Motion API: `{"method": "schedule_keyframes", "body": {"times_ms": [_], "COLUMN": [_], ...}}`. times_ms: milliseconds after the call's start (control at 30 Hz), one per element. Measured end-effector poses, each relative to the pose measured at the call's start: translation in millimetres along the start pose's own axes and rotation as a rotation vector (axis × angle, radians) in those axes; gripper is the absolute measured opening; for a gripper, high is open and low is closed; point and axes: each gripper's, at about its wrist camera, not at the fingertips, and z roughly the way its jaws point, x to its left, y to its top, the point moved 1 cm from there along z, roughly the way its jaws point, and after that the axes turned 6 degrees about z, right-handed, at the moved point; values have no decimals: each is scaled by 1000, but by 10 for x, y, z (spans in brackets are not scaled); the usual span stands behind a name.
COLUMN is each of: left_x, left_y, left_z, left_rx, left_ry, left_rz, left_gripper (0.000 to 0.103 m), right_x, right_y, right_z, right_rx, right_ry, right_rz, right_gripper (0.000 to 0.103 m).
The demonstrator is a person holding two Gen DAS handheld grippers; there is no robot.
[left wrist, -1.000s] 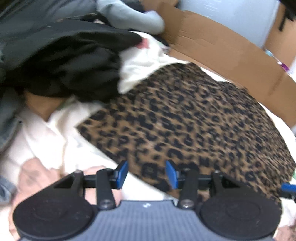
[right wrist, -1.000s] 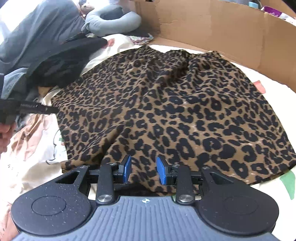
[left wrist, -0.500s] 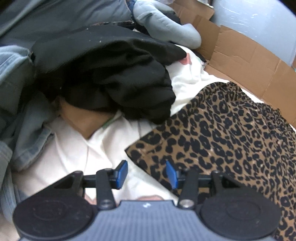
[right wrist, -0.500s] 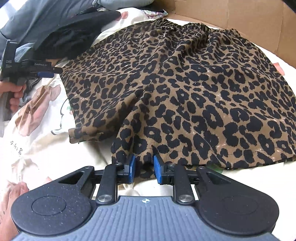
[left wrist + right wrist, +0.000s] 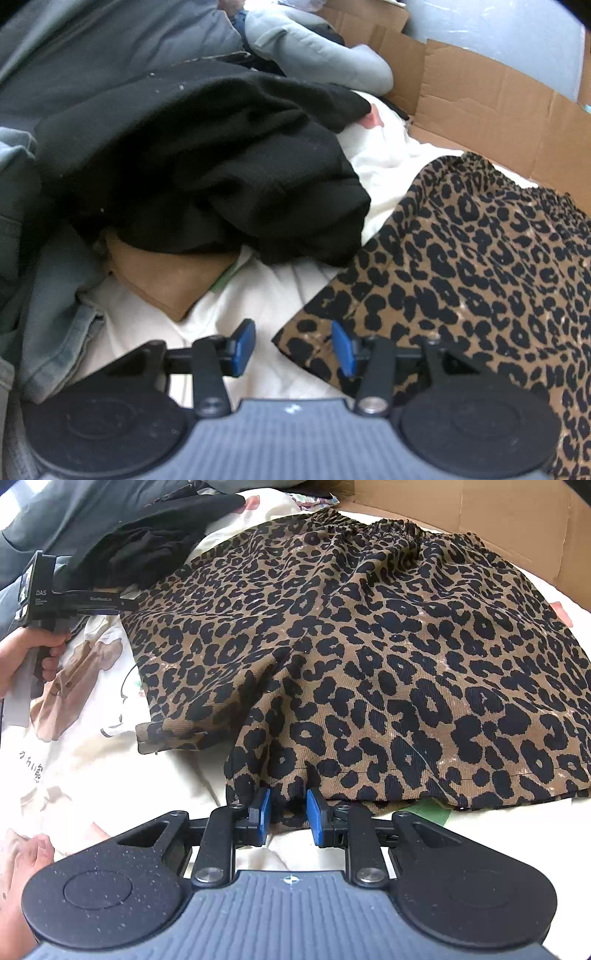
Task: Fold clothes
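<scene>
Since the earlier frame our right gripper (image 5: 288, 814) has narrowed onto the near hem of the leopard-print garment (image 5: 369, 646), fabric bunched between the pads. Our left gripper (image 5: 291, 347), lettered "DAS", stands half open and empty at that garment's corner. Beyond the garment lie black clothing (image 5: 221, 166) and a cardboard wall (image 5: 498, 110).

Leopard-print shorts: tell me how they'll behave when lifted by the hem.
The leopard-print shorts are probably floppy: the fabric already lies in soft folds. They look thin, so likely light. The gathered waistband may bunch and the rest trail.
</scene>
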Motion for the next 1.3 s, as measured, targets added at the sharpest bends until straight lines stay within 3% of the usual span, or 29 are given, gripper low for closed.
{"method": "schedule_keyframes", "body": {"times_ms": [167,267,300,400,433,567,833,967,1200,1300], "left_x": [33,61,67,77,83,126,168,205,297,283], "left_y": [-43,-46,-44,-24,-15,9,-42,-94,-78,-83], "left_z": [55,64,65,41,27,4,73,89,109,50], "left_rx": [8,7,6,-11,-20,-37,-17,-16,-13,-19], "left_ry": [-22,-38,-43,-49,-48,-56,-108,-120,-154,-157], "left_rz": [-22,-39,-40,-32,-30,-31,-55,-62,-89,-87], "left_gripper": [48,42,39,15,12,12,34,35,8,3], "right_x": [-3,-5,-5,-11,-13,-13,-9,-11,-15,-22], "right_y": [1,0,0,-2,-2,-3,-6,-6,-6,-7], "right_z": [3,4,5,6,6,6,10,9,6,-6], "right_rx": [1,1,1,1,1,0,0,0,1,1], "right_ry": [0,1,1,1,2,1,2,3,6,10], "right_rz": [-2,-3,-3,-5,-5,-8,-4,-2,0,7], "right_gripper": [29,29,29,29,29,29,29,29,29,29]}}
